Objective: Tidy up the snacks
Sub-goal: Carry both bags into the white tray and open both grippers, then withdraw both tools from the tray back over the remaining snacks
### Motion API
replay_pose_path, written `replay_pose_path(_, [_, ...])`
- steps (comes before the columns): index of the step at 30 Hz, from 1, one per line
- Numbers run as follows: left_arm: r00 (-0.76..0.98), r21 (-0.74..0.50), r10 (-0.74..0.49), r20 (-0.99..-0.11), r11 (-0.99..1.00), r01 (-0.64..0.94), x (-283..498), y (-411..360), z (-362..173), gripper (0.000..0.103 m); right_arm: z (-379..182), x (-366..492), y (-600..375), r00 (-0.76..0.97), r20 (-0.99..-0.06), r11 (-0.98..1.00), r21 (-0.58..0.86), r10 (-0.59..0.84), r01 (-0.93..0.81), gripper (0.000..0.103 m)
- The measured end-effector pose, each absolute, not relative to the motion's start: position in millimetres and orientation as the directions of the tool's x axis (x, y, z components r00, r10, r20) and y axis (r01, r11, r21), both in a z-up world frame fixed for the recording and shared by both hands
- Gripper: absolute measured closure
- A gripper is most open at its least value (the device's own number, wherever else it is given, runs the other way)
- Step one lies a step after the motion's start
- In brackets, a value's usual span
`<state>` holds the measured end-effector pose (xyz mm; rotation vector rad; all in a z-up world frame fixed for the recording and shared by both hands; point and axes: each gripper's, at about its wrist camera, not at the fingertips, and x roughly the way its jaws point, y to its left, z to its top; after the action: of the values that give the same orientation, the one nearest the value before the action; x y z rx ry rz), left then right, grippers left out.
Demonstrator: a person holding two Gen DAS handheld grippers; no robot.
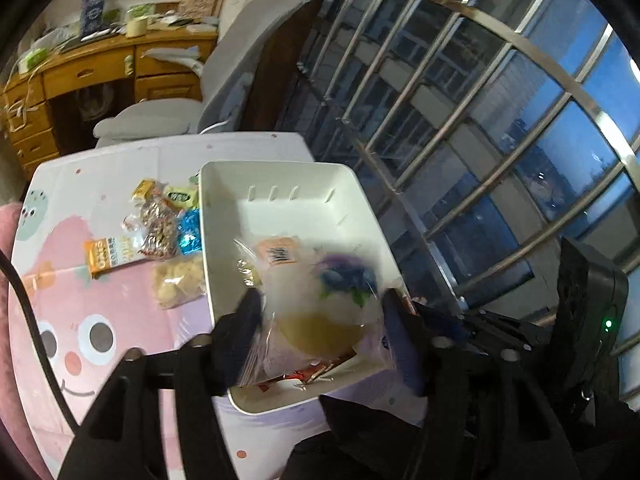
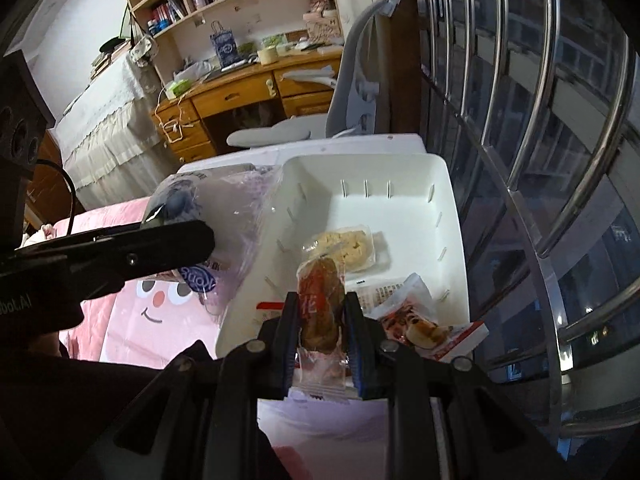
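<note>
Right gripper is pinching a brown snack pack over the white bin to drop it in, while left gripper, jaws spread, is dropping a blueberry bun bag.

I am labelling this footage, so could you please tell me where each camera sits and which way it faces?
Left wrist: on the left hand-held gripper, looking down along its fingers at a clear pastry bag between them over the white bin; loose snacks lie beside it.
Right wrist: on the right hand-held gripper, shut on a brown snack pack over the white bin; the left hand-held gripper shows at left.
Shared: bin, cartoon table cover, window bars, wooden desk.
</note>
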<state>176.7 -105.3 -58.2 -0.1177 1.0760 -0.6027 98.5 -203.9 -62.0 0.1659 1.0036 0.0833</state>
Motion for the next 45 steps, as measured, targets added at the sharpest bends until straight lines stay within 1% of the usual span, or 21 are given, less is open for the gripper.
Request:
replay_pose_path(1, [0.336,-0.378,-0.509,-0.793,0.842,0.385,178.9,-105.2,-60.5,0.024,-64.6,100.8,-206.7,0.522,-0.839,0.984,0.181,0.152,0.004,0.072])
replay_pose_path(2, [0.339,-0.384,-0.509,-0.791,0.845,0.371,180.1,-104.3,-62.1,0.023,-67.4,102.6,-209.0,0.507,-0.849,0.984,0.177,0.149,0.008,0.060])
replay_pose_path(3, [0.342,-0.390,-0.510,-0.789,0.847,0.362,180.8,-102.8,-63.4,0.023,-70.2,103.9,-210.8,0.493,-0.858,0.985,0.171,0.142,0.014,0.056])
replay_pose_path(4, [0.348,-0.389,-0.502,-0.792,0.853,0.348,180.7,-101.8,-64.9,0.023,-72.0,104.0,-212.8,0.486,-0.863,0.985,0.170,0.140,0.018,0.053])
replay_pose_path(13, [0.377,-0.343,-0.412,-0.830,0.908,0.239,174.9,-79.3,-71.9,0.021,-85.1,105.3,-213.5,0.429,-0.887,0.981,0.192,0.169,0.010,0.053])
replay_pose_path(16, [0.392,-0.360,-0.413,-0.822,0.910,0.205,170.1,-62.9,-74.9,0.016,-89.0,104.2,-206.7,0.412,-0.892,0.978,0.207,0.188,0.002,0.053])
replay_pose_path(19, [0.405,-0.365,-0.403,-0.820,0.915,0.172,163.2,-43.8,-79.9,0.015,-93.8,101.1,-195.6,0.391,-0.897,0.975,0.220,0.207,-0.011,0.053])
replay_pose_path(25, [0.374,-0.366,-0.378,-0.847,0.925,0.106,149.6,-1.9,-94.8,0.015,-106.0,91.1,-165.3,0.333,-0.910,0.968,0.248,0.246,-0.035,0.053])
replay_pose_path(31, [0.378,-0.352,-0.358,-0.854,0.932,0.087,137.0,45.3,-90.7,0.015,-105.1,83.3,-127.4,0.324,-0.906,0.961,0.275,0.272,-0.036,0.053])
replay_pose_path(37, [0.388,-0.339,-0.352,-0.852,0.935,0.104,129.8,91.5,-80.6,0.015,-102.4,80.8,-83.7,0.321,-0.903,0.955,0.296,0.287,-0.021,0.053])
replay_pose_path(45, [0.387,-0.316,-0.353,-0.852,0.936,0.158,133.7,149.7,-68.8,0.015,-103.9,85.1,-37.8,0.331,-0.896,0.937,0.338,0.294,0.083,0.052])
